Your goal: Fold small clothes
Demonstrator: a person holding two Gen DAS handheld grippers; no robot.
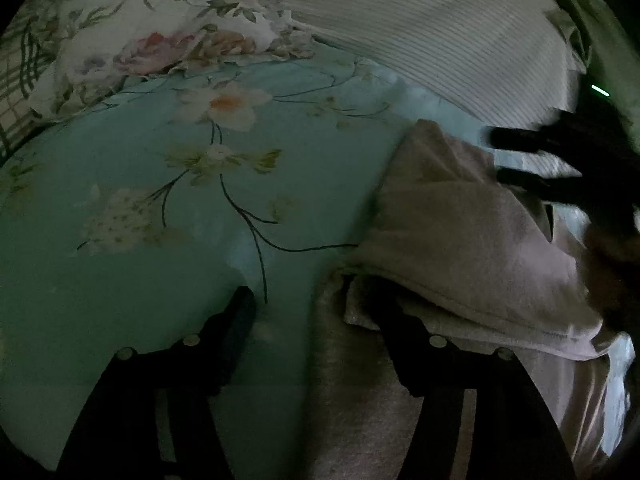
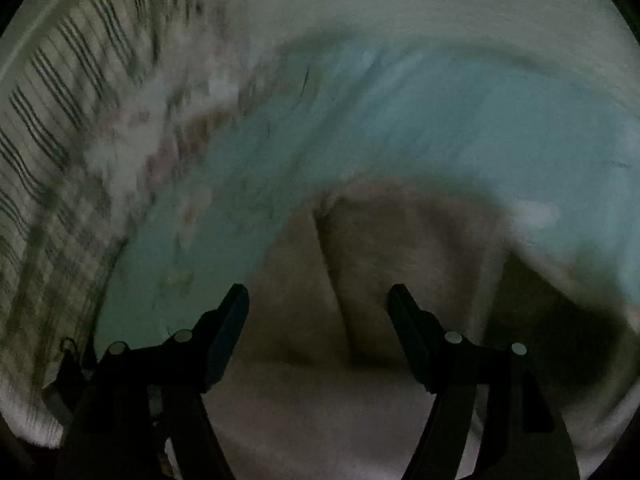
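Observation:
A small beige garment (image 1: 460, 232) lies folded over itself on the teal floral bedsheet (image 1: 140, 248), in the right half of the left wrist view. My left gripper (image 1: 312, 304) is open at the garment's near left corner, one finger over the sheet and the other over the cloth, pressing on nothing. My right gripper (image 1: 514, 160) shows as a dark blur at the garment's far right edge, fingers apart. In the blurred right wrist view, my right gripper (image 2: 318, 296) stands open above the beige garment (image 2: 360, 240), with nothing between its fingers.
A floral pillow or quilt (image 1: 160, 40) lies at the back left. A white ribbed cloth (image 1: 440, 40) covers the back right. In the right wrist view, striped fabric (image 2: 48, 120) runs along the left and teal sheet (image 2: 400, 120) lies beyond the garment.

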